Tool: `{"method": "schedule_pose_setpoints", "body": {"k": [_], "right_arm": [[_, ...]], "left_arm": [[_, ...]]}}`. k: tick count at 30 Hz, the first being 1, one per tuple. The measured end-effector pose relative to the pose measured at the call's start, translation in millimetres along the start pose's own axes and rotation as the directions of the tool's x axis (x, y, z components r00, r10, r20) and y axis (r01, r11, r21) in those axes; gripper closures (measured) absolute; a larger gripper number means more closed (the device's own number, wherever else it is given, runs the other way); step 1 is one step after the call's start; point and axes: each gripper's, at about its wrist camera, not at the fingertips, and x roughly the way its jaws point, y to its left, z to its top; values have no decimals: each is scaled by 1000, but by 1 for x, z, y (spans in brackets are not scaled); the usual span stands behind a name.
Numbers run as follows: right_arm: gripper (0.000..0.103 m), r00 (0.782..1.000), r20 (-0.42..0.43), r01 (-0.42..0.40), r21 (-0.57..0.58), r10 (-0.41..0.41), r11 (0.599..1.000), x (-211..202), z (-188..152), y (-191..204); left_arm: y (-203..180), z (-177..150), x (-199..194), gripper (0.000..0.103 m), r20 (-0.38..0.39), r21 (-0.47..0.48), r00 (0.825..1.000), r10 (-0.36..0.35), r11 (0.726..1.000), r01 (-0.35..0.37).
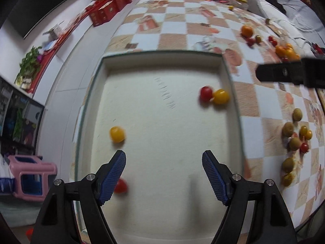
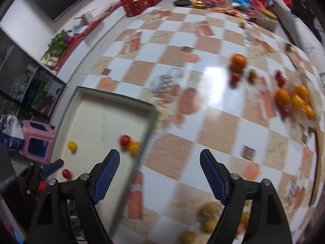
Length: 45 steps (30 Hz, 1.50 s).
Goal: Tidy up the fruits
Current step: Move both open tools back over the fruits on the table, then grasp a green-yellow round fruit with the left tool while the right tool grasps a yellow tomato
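Sorting has barely begun, I judge: the white tray point(image 1: 162, 162) under my left claw point(image 1: 163, 162) holds four small fruits, two red point(image 1: 206, 94) and two yellow point(image 1: 117, 134). One red point(image 1: 121, 185) sits just behind the left claw's left finger. Both claws gape wide, holding nothing. My right claw point(image 2: 159, 163) hovers over the checkered counter point(image 2: 203, 126). Ahead and right of it lie about four oranges point(image 2: 238, 61) and several small red fruits (blur hinders counting). About five green fruits point(image 1: 288, 129) wait right of the left claw.
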Motion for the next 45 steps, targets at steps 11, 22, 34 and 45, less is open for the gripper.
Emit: {"method": "schedule_pose_setpoints", "body": {"k": [11, 22, 34, 45], "right_arm": [[19, 986, -84, 162, 205, -147, 965, -29, -81, -127], [24, 988, -114, 130, 294, -100, 947, -22, -120, -161], [48, 991, -114, 98, 263, -70, 960, -9, -118, -159], [80, 988, -122, 121, 192, -99, 974, -2, -114, -141]], "left_arm": [[-96, 36, -15, 24, 0, 152, 983, -183, 972, 181], [-164, 46, 15, 24, -85, 223, 967, -239, 942, 252], [-191, 46, 37, 24, -117, 274, 976, -184, 938, 210], [-198, 43, 42, 39, -117, 278, 982, -147, 945, 175]]}}
